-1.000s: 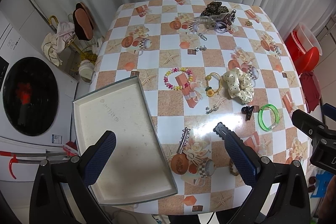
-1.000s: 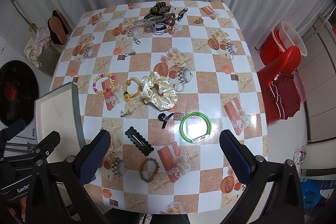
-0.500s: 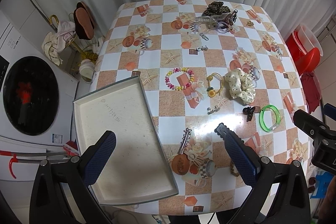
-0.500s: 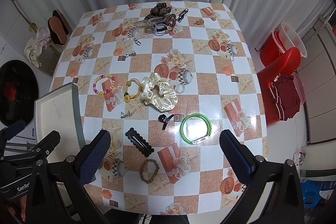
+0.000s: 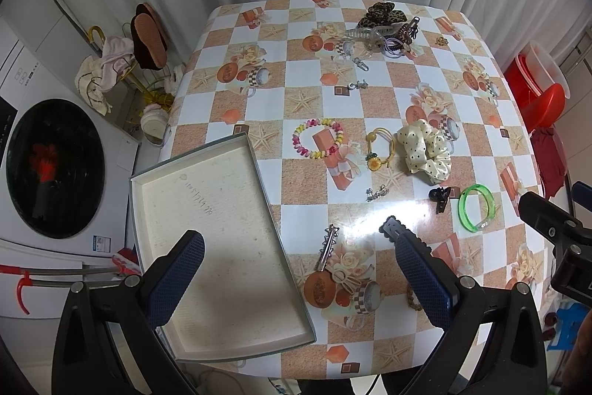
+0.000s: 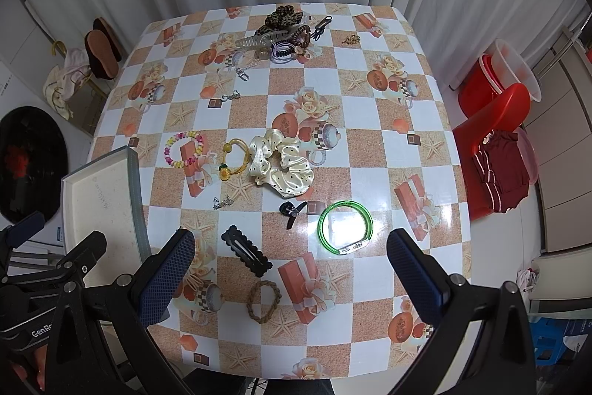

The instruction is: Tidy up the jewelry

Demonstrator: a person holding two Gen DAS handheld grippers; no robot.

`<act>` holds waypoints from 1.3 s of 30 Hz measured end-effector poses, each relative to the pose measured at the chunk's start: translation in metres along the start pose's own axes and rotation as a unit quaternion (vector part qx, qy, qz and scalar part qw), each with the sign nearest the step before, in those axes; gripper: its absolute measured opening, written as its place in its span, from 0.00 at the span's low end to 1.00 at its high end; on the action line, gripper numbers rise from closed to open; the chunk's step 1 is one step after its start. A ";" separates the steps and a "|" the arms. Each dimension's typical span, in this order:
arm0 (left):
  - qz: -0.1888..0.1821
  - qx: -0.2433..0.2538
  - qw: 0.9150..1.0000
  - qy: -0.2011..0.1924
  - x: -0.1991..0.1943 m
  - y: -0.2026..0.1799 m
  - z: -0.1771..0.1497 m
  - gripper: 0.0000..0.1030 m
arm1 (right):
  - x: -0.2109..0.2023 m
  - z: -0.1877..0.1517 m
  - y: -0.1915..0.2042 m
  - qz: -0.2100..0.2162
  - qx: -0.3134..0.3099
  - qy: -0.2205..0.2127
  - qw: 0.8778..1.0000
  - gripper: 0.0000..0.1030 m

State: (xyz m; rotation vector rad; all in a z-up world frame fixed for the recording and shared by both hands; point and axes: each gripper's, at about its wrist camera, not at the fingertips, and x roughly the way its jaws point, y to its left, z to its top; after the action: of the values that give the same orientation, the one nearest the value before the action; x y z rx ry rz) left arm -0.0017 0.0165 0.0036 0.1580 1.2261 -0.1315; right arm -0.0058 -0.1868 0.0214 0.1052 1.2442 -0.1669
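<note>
Both grippers hover above the table's near edge, open and holding nothing. My left gripper (image 5: 299, 265) is over the empty cream tray (image 5: 218, 236) and a silver hair clip (image 5: 327, 247). My right gripper (image 6: 290, 269) frames a black scalloped clip (image 6: 246, 252), a brown braided band (image 6: 262, 300) and a green bangle (image 6: 346, 226). Mid-table lie a cream dotted scrunchie (image 6: 281, 167), a yellow hair tie (image 6: 233, 160), a colourful bead bracelet (image 6: 184, 149), a small black claw clip (image 6: 290, 210) and silver earrings (image 6: 222, 201). A pile of hair clips and ties (image 6: 285, 32) sits at the far edge.
The table carries a checkered orange-and-white cloth (image 6: 373, 150). A washing machine (image 5: 51, 169) stands left of it; a rack with slippers and cloths (image 5: 144, 41) is behind that. Red stools and tubs (image 6: 495, 113) stand to the right. White curtains hang behind.
Both views have shifted slightly, so the table items sit a little lower in frame. Nothing on the table has moved, and both grippers stay open.
</note>
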 end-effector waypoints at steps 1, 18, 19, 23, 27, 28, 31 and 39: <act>0.000 0.000 1.000 0.000 0.000 0.001 0.000 1.00 | 0.000 0.000 0.000 0.000 0.000 0.000 1.000 1.00; 0.001 -0.001 1.000 0.000 0.002 -0.004 0.000 1.00 | 0.001 -0.001 -0.001 -0.001 0.000 -0.002 1.000 1.00; 0.001 -0.002 1.000 0.000 0.003 -0.004 0.000 1.00 | 0.001 -0.001 -0.001 0.000 0.000 -0.002 1.000 1.00; 0.001 -0.002 1.000 0.001 0.002 -0.004 0.000 1.00 | 0.000 0.000 0.000 0.000 -0.001 -0.001 1.000 1.00; 0.001 -0.001 1.000 0.000 0.002 -0.004 0.000 1.00 | 0.001 -0.001 -0.001 0.000 0.000 -0.002 1.000 1.00; 0.001 -0.002 1.000 0.001 0.003 -0.005 0.000 1.00 | 0.001 -0.001 -0.001 0.000 0.000 -0.002 1.000 1.00; 0.001 -0.002 1.000 0.001 0.003 -0.005 0.000 1.00 | 0.000 0.000 0.000 0.000 0.000 -0.002 1.000 1.00; 0.002 -0.002 1.000 0.001 0.003 -0.005 0.000 1.00 | 0.002 -0.001 -0.002 0.000 -0.001 -0.002 1.000 1.00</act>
State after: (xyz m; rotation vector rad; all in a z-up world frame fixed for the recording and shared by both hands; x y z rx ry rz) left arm -0.0016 0.0115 0.0007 0.1570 1.2286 -0.1262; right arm -0.0064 -0.1889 0.0189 0.1036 1.2395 -0.1666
